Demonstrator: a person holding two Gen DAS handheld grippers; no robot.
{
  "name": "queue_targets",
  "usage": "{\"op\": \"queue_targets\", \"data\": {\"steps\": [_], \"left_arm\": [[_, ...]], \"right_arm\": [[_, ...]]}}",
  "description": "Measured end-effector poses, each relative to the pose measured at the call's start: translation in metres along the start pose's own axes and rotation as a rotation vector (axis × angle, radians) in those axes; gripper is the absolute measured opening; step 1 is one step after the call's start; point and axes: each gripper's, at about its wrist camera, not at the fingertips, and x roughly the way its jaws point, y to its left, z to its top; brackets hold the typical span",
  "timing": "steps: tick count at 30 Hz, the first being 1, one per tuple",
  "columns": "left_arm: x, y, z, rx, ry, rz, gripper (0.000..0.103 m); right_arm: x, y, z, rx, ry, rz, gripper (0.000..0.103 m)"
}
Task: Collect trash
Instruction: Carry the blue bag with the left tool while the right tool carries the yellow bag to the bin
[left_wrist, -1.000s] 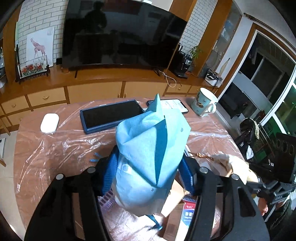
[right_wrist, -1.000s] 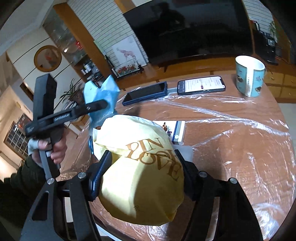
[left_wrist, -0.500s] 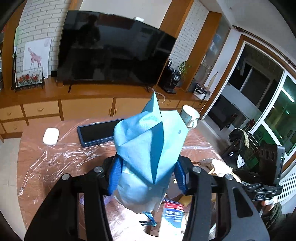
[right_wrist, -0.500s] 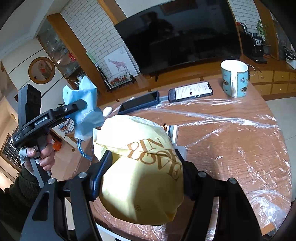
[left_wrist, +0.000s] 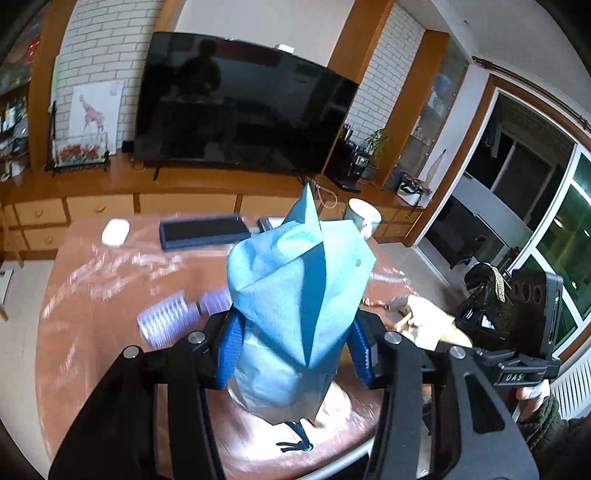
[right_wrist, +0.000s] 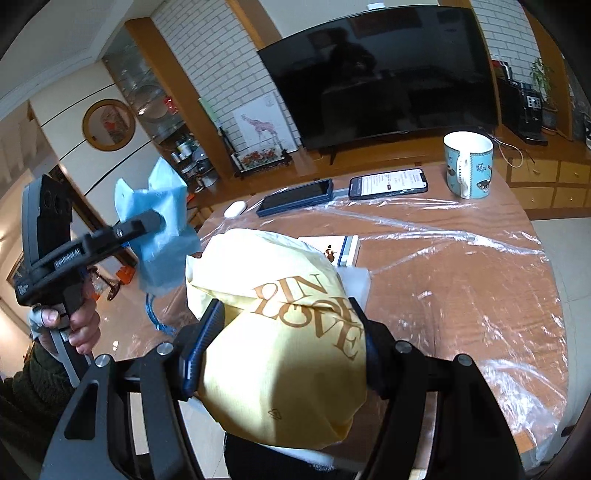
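Note:
A crumpled light-blue paper bag (left_wrist: 295, 288) fills the middle of the left wrist view. My left gripper (left_wrist: 295, 350) is shut on it, its blue pads pressing both sides, and a blue string dangles below. The right wrist view shows that bag (right_wrist: 162, 236) held in the air off the table's left edge. My right gripper (right_wrist: 286, 339) is shut on a pale yellow bag (right_wrist: 280, 369) with brown "LOVE" lettering, held above the table's near edge. This yellow bag (left_wrist: 424, 314) also shows at the right in the left wrist view.
The round wooden table (right_wrist: 461, 277) is covered in clear plastic film. It holds a blue patterned mug (right_wrist: 468, 164), a lit phone (right_wrist: 388, 182), a dark tablet (right_wrist: 295, 201), a white mouse (right_wrist: 235, 209), a small box (right_wrist: 343, 251) and purple hair rollers (left_wrist: 166, 321). A TV cabinet stands behind.
Both grippers have drawn back and risen with their bags, so the table looks farther off. The hair rollers have come into view beneath the left gripper, whose jaws have squeezed the blue bag tighter.

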Motion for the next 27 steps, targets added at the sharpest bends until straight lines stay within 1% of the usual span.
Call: {"op": "queue_targets", "data": {"steps": [7,15,22,27], "left_arm": [[-0.021,-0.027,-0.046,-0.024,0.027,0.024,0.05],[-0.039,-0.058,-0.091,-0.002,0.076,0.05,0.05],[-0.048,-0.067,-0.124,-0.022,0.127,0.05,0.05],[-0.052,-0.072,-0.144,-0.036,0.151,0.054,0.05]], "right_arm": [[-0.025,0.004,-0.029,-0.041,0.031,0.02,0.065],[-0.045,0.009,-0.061,-0.075,0.073,0.043,0.065],[-0.053,0.011,-0.089,-0.078,0.128,0.051,0.065],[-0.05,0.013,-0.108,-0.078,0.174,0.047,0.065]]}}
